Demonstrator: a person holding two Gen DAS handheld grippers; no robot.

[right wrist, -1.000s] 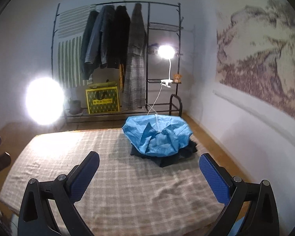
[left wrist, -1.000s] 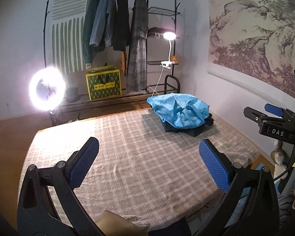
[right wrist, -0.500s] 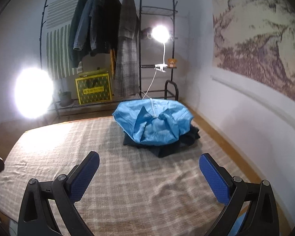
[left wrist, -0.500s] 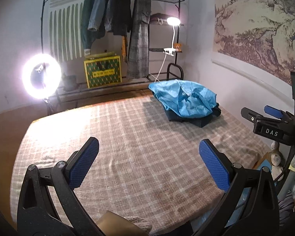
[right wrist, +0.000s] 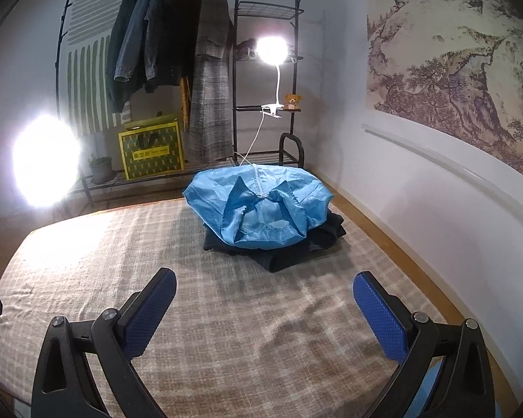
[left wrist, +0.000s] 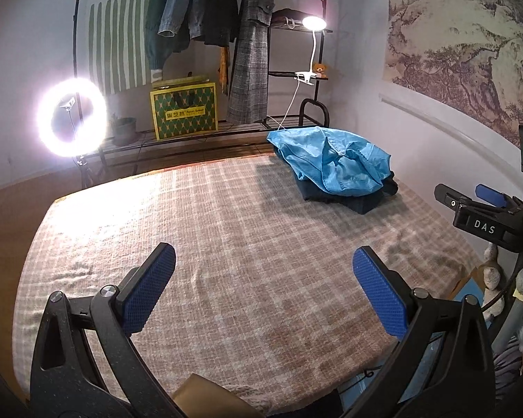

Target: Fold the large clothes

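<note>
A crumpled light-blue garment [left wrist: 331, 163] [right wrist: 261, 209] lies on top of dark folded clothes [left wrist: 352, 198] [right wrist: 285, 250] at the far right of a bed with a beige checked cover [left wrist: 226, 237] [right wrist: 226, 313]. My left gripper [left wrist: 261, 278] is open and empty above the near middle of the bed, well short of the pile. My right gripper [right wrist: 261, 299] is open and empty, aimed at the pile from nearer. The right gripper's body also shows at the right edge of the left wrist view [left wrist: 484, 209].
A clothes rack [left wrist: 205, 7] [right wrist: 177, 52] with hanging coats stands behind the bed. A ring light [left wrist: 71, 118] [right wrist: 45, 167] glares at the left. A clip lamp [left wrist: 313, 22] [right wrist: 271, 50], a yellow-green box [left wrist: 184, 111] [right wrist: 151, 151] and the right wall [right wrist: 418, 174] surround the bed.
Both grippers have moved forward over the bed toward the clothes pile, which now looks larger and nearer. Both stay open and empty.
</note>
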